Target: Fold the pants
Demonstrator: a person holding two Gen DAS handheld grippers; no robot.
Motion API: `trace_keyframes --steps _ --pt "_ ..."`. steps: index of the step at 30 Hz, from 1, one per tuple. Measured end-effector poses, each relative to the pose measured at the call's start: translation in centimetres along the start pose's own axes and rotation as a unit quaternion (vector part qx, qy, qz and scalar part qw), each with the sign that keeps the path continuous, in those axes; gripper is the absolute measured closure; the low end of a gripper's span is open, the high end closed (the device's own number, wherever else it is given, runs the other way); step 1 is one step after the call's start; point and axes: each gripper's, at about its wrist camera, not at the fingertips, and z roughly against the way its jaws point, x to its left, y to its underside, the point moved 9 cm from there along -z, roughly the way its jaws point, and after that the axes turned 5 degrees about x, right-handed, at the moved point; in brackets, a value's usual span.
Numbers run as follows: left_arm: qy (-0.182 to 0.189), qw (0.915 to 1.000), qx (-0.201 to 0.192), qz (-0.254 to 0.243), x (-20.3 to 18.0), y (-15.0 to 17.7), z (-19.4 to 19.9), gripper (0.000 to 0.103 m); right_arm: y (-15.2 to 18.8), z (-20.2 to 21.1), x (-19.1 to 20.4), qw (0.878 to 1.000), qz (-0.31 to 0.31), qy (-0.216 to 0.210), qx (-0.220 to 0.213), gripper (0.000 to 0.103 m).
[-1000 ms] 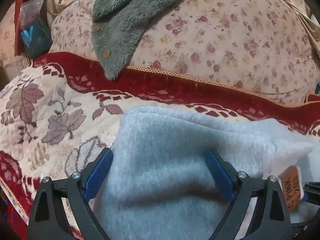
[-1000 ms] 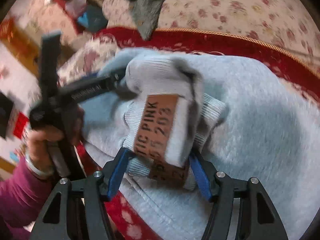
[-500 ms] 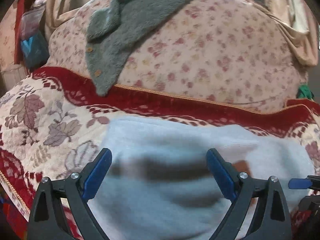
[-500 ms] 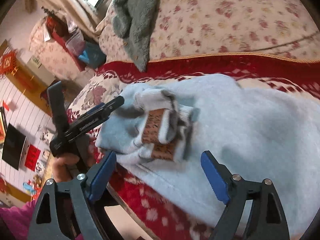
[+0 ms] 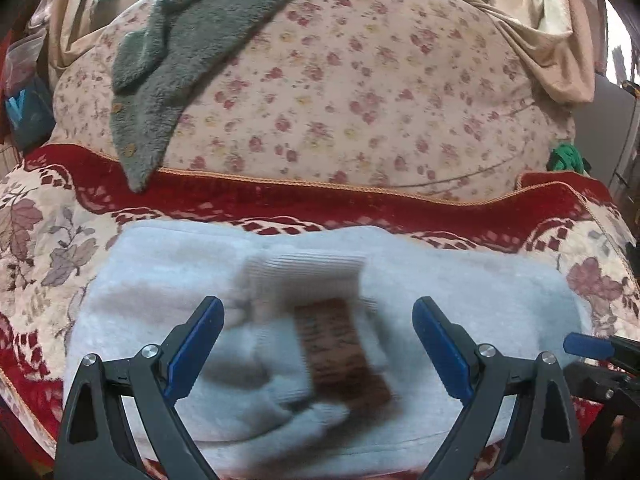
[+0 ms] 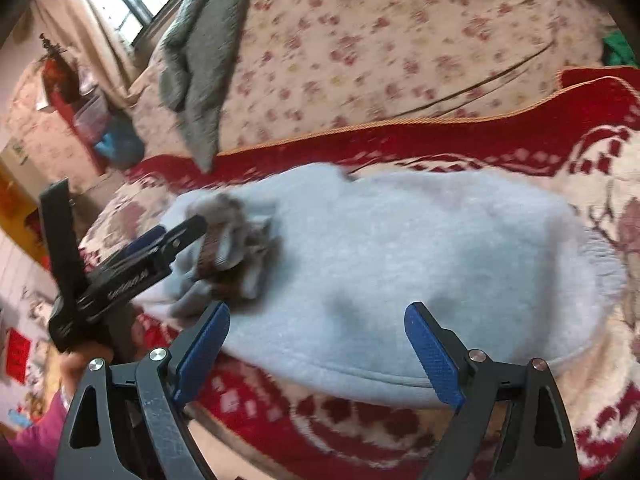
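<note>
Both tongs gaping wide, grasping nothing: left tongs [image 5: 318,344], right tongs [image 6: 316,340] just finishing opening, nothing between. Lying folded on red floral blanket [image 6: 400,148], light grey sweatpants [image 6: 400,264], long axis running side to side, brown-labelled cuffs [image 5: 340,344] bunched on top.

A red-and-cream patterned blanket [image 5: 60,216] carries the folded light-blue pants [image 6: 420,264], a floral cushion [image 5: 360,92] behind them.
</note>
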Motion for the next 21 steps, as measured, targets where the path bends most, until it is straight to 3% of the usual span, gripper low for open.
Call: trace_keyframes --steps 13,21 --pt "0.015 0.9991 0.013 -0.037 -4.9 0.3 -1.3 0.008 2.4 1.3 -4.8 0.999 -0.041 0.01 0.005 0.009" --pt "0.055 0.9967 0.037 -0.047 -8.0 0.1 -3.6 0.008 5.0 1.7 -8.1 0.996 -0.089 0.005 0.017 0.008"
